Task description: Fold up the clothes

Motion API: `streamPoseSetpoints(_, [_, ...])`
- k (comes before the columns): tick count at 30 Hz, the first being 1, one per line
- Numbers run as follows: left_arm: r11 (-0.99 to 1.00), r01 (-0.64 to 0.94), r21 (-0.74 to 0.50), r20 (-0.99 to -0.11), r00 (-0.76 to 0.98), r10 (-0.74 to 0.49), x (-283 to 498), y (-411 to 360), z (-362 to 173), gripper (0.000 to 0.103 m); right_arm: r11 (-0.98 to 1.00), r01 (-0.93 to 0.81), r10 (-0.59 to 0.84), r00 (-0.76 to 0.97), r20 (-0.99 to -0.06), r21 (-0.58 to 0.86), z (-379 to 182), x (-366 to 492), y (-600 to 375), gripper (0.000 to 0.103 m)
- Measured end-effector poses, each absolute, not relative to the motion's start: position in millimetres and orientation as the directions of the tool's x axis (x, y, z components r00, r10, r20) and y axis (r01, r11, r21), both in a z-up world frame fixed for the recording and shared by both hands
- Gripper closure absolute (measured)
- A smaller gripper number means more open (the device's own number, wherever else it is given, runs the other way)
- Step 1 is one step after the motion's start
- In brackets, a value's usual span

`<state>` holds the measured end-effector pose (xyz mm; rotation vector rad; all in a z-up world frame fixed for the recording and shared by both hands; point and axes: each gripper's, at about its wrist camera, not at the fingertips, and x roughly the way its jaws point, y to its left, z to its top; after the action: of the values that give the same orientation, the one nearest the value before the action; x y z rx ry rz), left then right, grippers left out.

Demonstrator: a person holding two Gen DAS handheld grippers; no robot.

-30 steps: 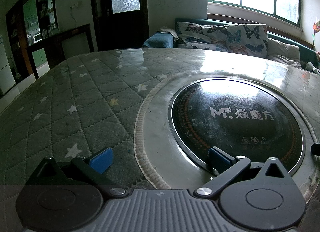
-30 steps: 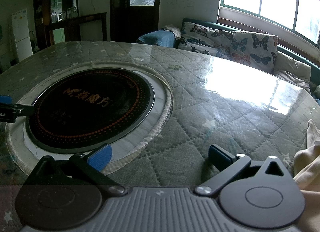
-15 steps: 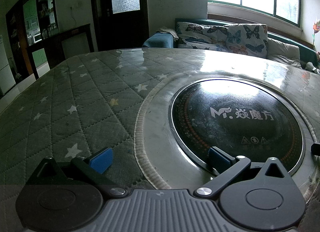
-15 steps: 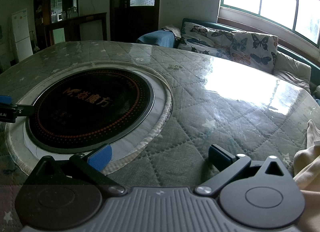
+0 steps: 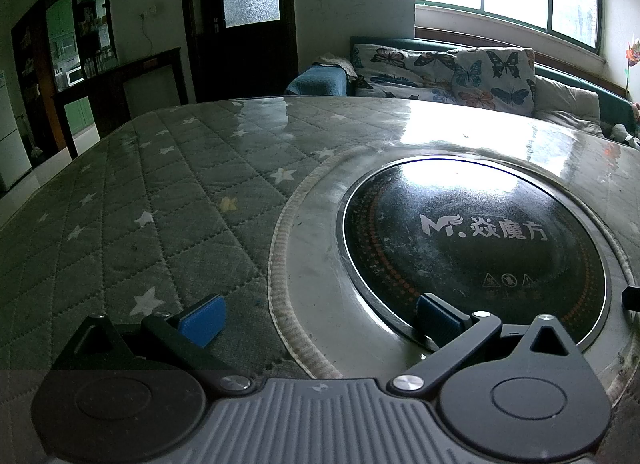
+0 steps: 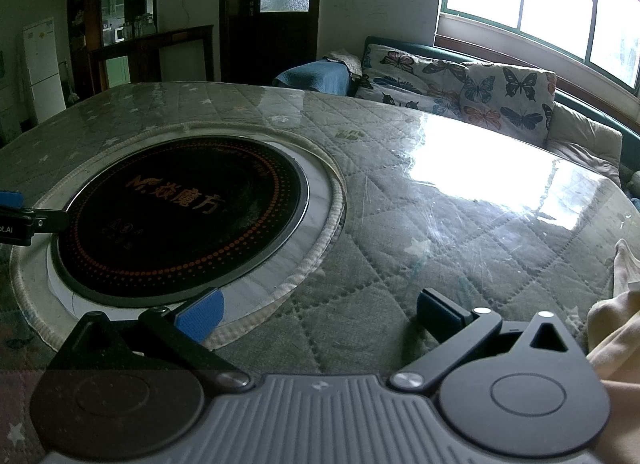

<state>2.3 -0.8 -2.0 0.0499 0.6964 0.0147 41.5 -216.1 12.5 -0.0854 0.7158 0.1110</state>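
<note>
A cream garment lies bunched at the right edge of the right wrist view, just right of my right gripper, which is open and empty over the quilted table cover. My left gripper is open and empty, low over the table at the rim of the round black cooktop. The garment is not in the left wrist view. The left gripper's fingertip shows at the left edge of the right wrist view.
The round table has a green star-quilted cover under glass, with the black cooktop set in its middle. A sofa with butterfly cushions stands beyond the far edge, under a window. A dark door and cabinets are behind.
</note>
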Motion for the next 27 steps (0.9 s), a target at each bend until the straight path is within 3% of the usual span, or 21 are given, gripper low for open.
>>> streamPoseSetpoints(27, [0.999,0.003,0.052,-0.643,0.766,0.031,2.2,-0.9,-1.3,0.0,0.991,-0.125,0.067,0.746,-0.662,-0.041,13.3,41.6,-215.4,0.0])
